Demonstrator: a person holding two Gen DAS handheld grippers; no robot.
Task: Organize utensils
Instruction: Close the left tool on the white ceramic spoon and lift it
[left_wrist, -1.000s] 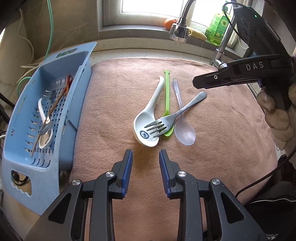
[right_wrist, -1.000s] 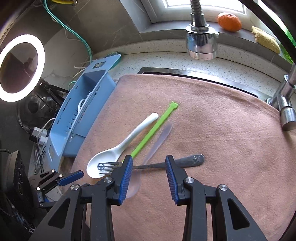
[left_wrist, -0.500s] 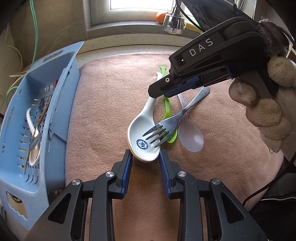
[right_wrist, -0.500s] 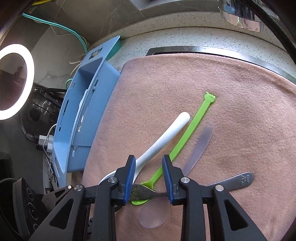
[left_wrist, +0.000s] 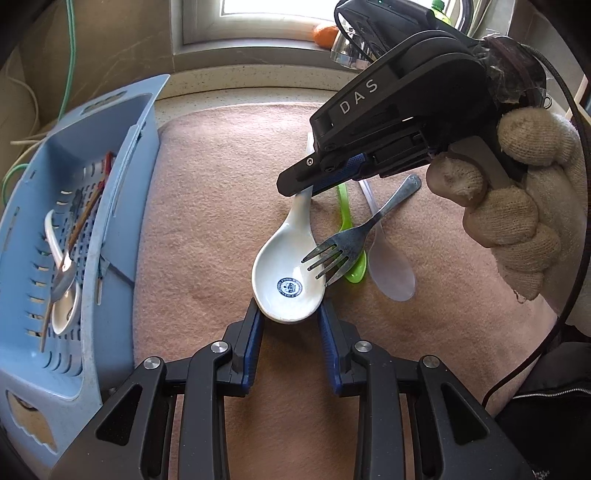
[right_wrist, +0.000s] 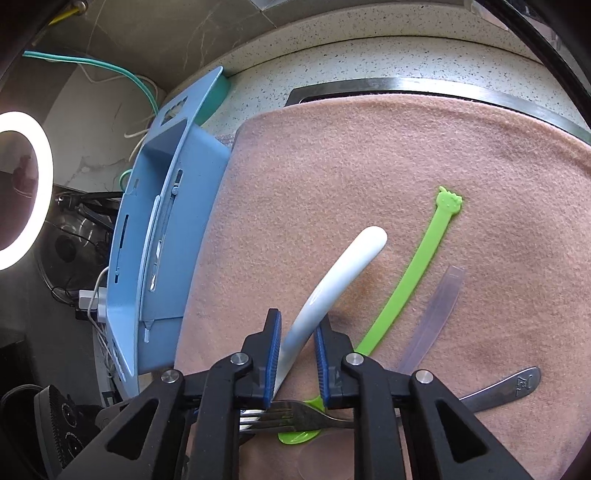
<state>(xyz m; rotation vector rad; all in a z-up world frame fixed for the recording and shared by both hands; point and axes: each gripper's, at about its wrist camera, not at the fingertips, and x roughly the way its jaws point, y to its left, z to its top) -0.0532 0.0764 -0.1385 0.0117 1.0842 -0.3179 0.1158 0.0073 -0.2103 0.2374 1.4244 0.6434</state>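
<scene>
A white ceramic spoon (left_wrist: 284, 266) lies on the pink cloth (left_wrist: 207, 206), and a metal fork (left_wrist: 343, 243) rests its tines over the spoon's bowl. Beside them lie a green plastic spoon (left_wrist: 343, 206) and a clear plastic spoon (left_wrist: 391, 269). My left gripper (left_wrist: 289, 314) stands open, with the near rim of the bowl between its tips. A gloved hand (left_wrist: 517, 206) holds my right gripper (right_wrist: 297, 325). Its jaws are closing on the white spoon's handle (right_wrist: 343, 273), and the pads touch its sides. The fork (right_wrist: 295, 415) crosses under its fingers.
A blue slotted basket (left_wrist: 122, 206) stands at the cloth's left edge and holds a spoon and chopsticks. A steel sink rim (right_wrist: 406, 88) and speckled counter run along the far side. An orange (left_wrist: 325, 35) sits on the sill. A ring light (right_wrist: 22, 188) glows at the left.
My right gripper came down from above the fork onto the white spoon's handle, and its jaws narrowed around it. My left gripper moved forward until the spoon's bowl reached its tips.
</scene>
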